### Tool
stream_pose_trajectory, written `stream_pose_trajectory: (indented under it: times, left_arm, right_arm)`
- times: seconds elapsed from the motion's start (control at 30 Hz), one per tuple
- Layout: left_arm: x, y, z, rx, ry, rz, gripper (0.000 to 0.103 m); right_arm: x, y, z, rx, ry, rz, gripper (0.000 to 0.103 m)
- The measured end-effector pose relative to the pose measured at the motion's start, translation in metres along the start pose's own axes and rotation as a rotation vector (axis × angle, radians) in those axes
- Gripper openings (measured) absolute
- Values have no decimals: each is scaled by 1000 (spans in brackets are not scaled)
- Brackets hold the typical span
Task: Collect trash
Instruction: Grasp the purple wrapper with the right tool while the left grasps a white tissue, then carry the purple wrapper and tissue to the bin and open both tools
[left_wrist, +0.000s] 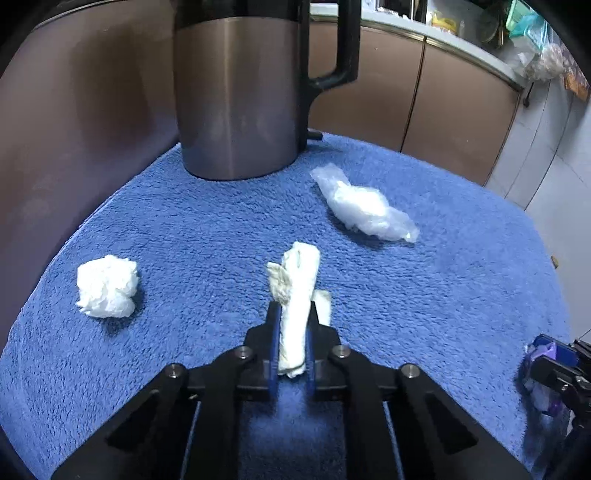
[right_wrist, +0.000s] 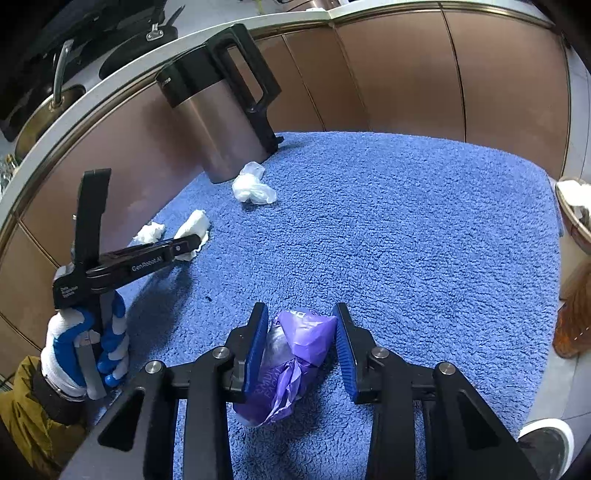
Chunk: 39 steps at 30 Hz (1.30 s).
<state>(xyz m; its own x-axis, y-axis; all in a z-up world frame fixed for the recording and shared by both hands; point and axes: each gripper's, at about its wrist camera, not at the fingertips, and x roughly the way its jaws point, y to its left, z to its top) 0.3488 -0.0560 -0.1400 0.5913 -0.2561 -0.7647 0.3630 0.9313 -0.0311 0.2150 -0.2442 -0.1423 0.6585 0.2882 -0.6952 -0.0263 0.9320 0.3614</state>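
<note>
My left gripper is shut on a rolled white tissue just above the blue towel; it also shows in the right wrist view. A crumpled white tissue ball lies to its left, and a clear plastic wrapper lies ahead to the right. My right gripper has its jaws around a purple wrapper on the towel; the wrapper touches both pads. The right gripper shows at the left wrist view's right edge.
A steel kettle with a black handle stands at the towel's far edge, backed by brown cabinets. A woven basket holding white trash sits at the towel's right edge. A sink lies far left.
</note>
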Motion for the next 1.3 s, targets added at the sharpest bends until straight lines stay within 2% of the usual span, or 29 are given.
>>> stream_pose_trajectory:
  times: [0.1, 0.27, 0.4, 0.63, 0.87, 1.07, 1.3]
  left_arm:
    - [-23, 1, -6, -46, -21, -48, 10]
    - [-88, -18, -22, -3, -92, -31, 10]
    - [-137, -14, -36, 5, -130, -22, 10]
    - [-214, -17, -62, 0, -184, -19, 10]
    - [-276, -46, -79, 24, -246, -61, 10]
    - [-292, -111, -90, 103, -250, -145, 10]
    - [-271, -224, -105, 246, -172, -264, 11]
  right_arm:
    - [-1, 5, 0, -25, -6, -22, 31]
    - [-15, 13, -5, -37, -25, -7, 30]
    - [-41, 28, -19, -36, -38, 31, 30]
    - [-121, 50, -38, -53, -135, 65, 30]
    - [-208, 35, -49, -32, -268, 26, 30]
    - [-274, -5, -72, 19, -350, -64, 30]
    - [-308, -78, -110, 135, -365, -171, 30]
